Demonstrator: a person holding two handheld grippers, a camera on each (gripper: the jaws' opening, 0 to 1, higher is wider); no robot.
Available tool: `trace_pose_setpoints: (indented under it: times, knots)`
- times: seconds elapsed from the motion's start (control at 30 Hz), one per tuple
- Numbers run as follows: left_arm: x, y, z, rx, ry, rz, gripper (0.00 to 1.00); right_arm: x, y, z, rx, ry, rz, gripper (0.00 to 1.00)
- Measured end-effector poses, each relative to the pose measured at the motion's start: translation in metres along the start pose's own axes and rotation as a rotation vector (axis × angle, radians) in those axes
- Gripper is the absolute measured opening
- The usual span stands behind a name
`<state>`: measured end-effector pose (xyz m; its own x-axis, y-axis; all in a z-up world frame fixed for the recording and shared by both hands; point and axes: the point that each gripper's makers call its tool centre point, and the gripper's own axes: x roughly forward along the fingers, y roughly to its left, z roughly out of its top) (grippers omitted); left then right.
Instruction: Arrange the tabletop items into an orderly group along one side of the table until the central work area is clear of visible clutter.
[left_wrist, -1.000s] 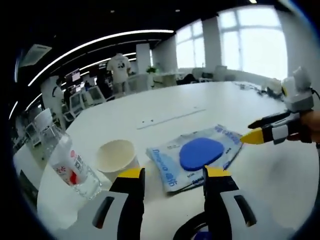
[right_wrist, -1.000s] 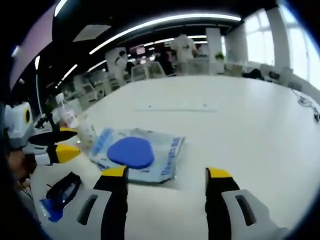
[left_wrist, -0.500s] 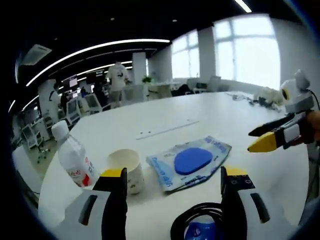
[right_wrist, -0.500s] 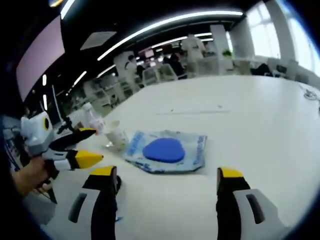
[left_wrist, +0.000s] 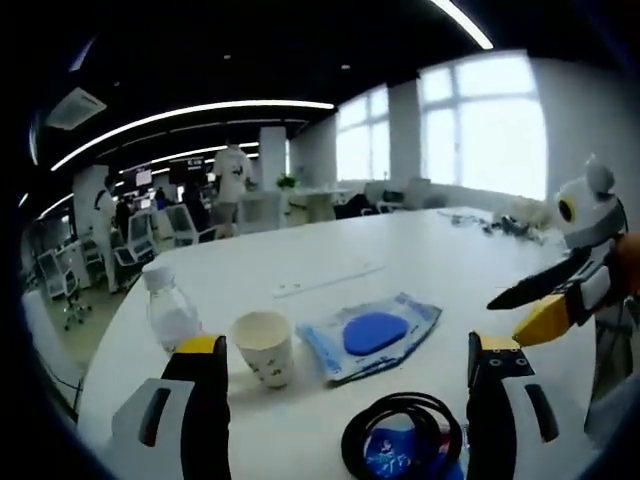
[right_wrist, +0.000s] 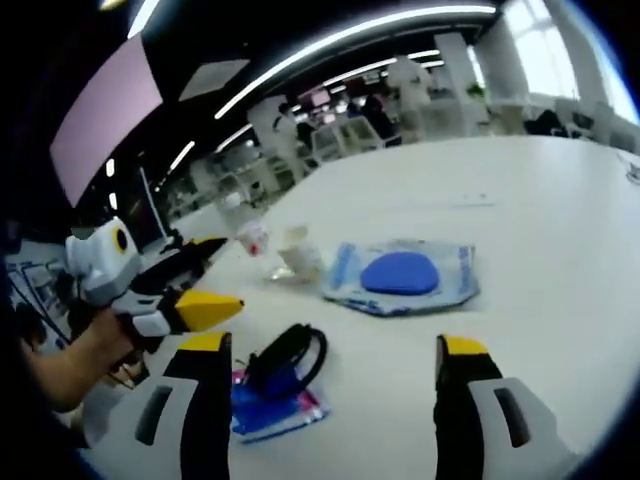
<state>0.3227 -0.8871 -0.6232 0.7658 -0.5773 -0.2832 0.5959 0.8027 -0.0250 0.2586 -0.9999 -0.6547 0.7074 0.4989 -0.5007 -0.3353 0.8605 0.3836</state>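
On the white table (left_wrist: 330, 245) a clear packet with a blue pad (left_wrist: 372, 332) lies flat; it is also the packet (right_wrist: 402, 274). Left of it stand a paper cup (left_wrist: 263, 346) and a clear water bottle (left_wrist: 170, 314), seen again as the cup (right_wrist: 300, 253) and bottle (right_wrist: 248, 236). A black cable coil on a blue packet (left_wrist: 402, 448) lies nearest me, also the coil (right_wrist: 286, 357). My left gripper (left_wrist: 352, 375) is open above the near table edge. My right gripper (right_wrist: 333, 378) is open too, holding nothing, and appears as the other gripper (left_wrist: 560, 295).
The table's far half (right_wrist: 520, 190) is bare apart from some cables (left_wrist: 505, 222) near the window end. Office chairs, desks and people (left_wrist: 232, 170) stand beyond the table. A hand (right_wrist: 95, 350) holds the left gripper at the left edge.
Both cameras have pulled back and up from the table. The cable coil and blue packet have come into fuller sight. Both grippers' jaws stand wider apart than a second ago.
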Motion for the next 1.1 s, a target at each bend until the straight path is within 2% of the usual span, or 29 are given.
trace_pose_setpoints:
  times: [0.47,0.6,0.73,0.9,1.03,1.1]
  knots:
    - [-0.041,0.007,-0.006,-0.003,0.001,-0.009,1.0,0.009,0.03,-0.019,-0.003,0.056,0.049,0.78]
    - [-0.053,0.007,-0.004,-0.01,-0.033,-0.018,1.0,0.012,0.037,-0.023,0.035,0.059,0.063,0.73]
    - [-0.063,0.011,-0.006,-0.01,-0.023,0.002,1.0,0.018,0.044,-0.03,0.049,0.061,0.06,0.71]
    - [-0.074,0.015,-0.011,-0.018,-0.015,0.019,1.0,0.028,0.048,-0.04,0.091,0.084,0.054,0.7]
    - [-0.082,0.02,-0.018,-0.023,0.011,0.032,0.99,0.039,0.043,-0.044,0.088,0.098,0.027,0.66]
    - [-0.086,0.022,-0.018,-0.038,0.004,0.039,0.99,0.044,0.042,-0.046,0.099,0.114,0.024,0.66]
